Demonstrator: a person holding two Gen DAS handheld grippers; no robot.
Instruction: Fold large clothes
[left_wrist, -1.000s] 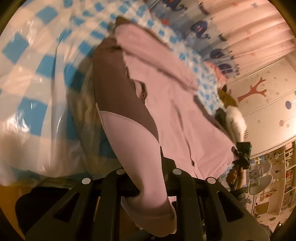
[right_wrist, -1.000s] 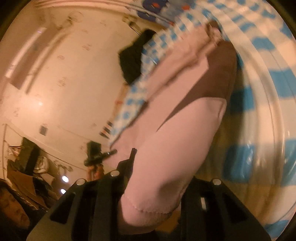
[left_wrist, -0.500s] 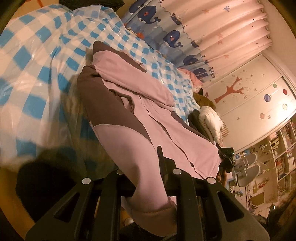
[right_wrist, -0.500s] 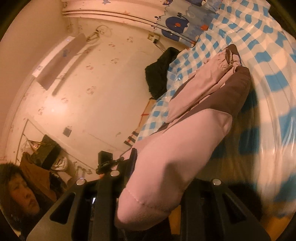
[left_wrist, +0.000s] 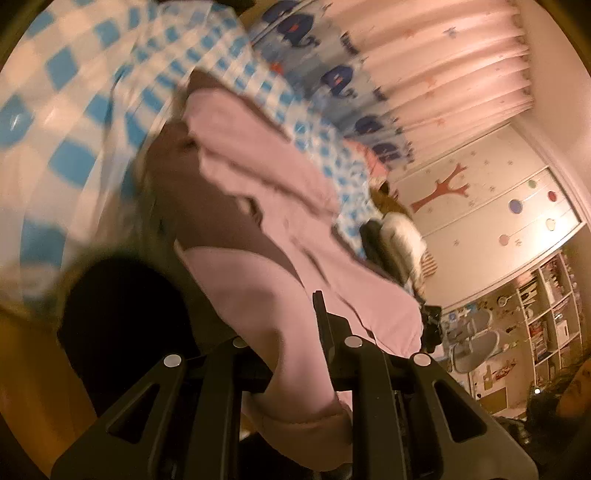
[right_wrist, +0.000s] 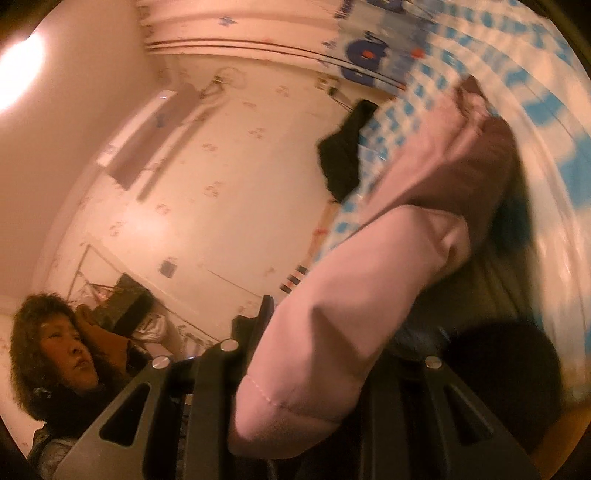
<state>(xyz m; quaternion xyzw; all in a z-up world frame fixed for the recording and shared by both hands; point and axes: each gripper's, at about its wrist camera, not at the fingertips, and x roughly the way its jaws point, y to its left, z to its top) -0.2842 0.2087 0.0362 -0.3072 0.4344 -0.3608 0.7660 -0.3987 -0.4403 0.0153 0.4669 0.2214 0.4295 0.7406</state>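
A large pink garment with brown panels lies stretched over a blue-and-white checked bed cover. My left gripper is shut on a pink sleeve cuff that hangs down between its fingers. My right gripper is shut on the other pink sleeve cuff. In the right wrist view the garment runs up and away from the gripper over the cover. Both sleeves are lifted off the bed. The view is motion-blurred.
A whale-print curtain and pink drapes hang behind the bed. A wardrobe with a tree decal and shelves stand at right. Dark clothing lies at the bed's far edge. A person is at lower left.
Both grippers have kept hold of the sleeves and risen and drawn back from the bed. More of the room, the wall and the person now shows.
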